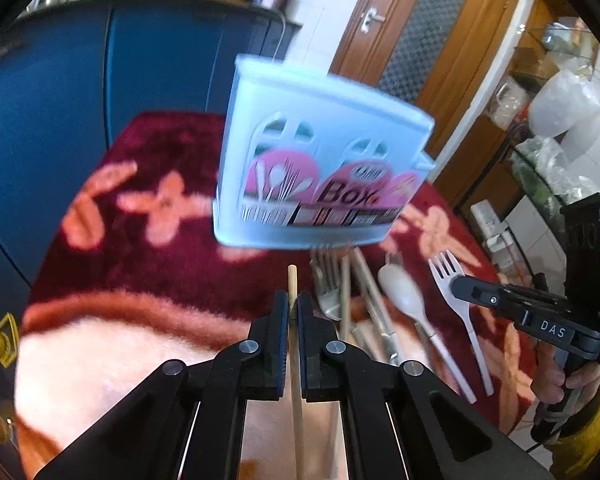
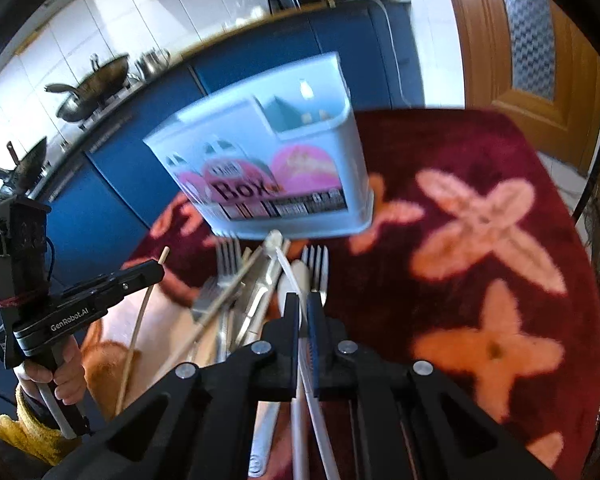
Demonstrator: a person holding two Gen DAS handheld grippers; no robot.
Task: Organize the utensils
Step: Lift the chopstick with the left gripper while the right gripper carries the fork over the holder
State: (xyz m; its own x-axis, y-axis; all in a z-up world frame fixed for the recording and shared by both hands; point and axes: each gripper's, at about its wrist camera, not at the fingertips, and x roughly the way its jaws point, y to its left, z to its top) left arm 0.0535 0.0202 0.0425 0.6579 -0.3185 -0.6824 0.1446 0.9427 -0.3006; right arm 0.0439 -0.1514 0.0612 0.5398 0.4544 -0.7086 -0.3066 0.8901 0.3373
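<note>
Wooden chopstick (image 1: 292, 284): clamped between the jaws of the left gripper (image 1: 292, 304), its tip poking out past the fingertips toward the box; the shaft runs back under the gripper. Seen from the right wrist (image 2: 163, 257), the stick bows down and left of the pile.
Left gripper writing: "GenRobot.AI" reads on its side in the right wrist view (image 2: 156, 274).
Box (image 1: 316, 160): pale blue plastic holder, standing at the far side of the cloth, just beyond the pile; pink label reads "Box", smaller print blurred. Open top shows compartments (image 2: 268, 160).
Pile (image 1: 356, 300): metal forks, chopsticks and a white spoon (image 1: 404, 296) lying crossed on the cloth, near side of the box.
White fork (image 1: 452, 284): right of the spoon, tines toward the box; right gripper (image 2: 303, 304) is closed on its handle, tines (image 2: 315, 264) past the fingertips.
Right gripper writing: "DAS" on its body (image 1: 460, 286).
Cloth (image 2: 480, 220): dark red plush with orange-pink flowers.
</note>
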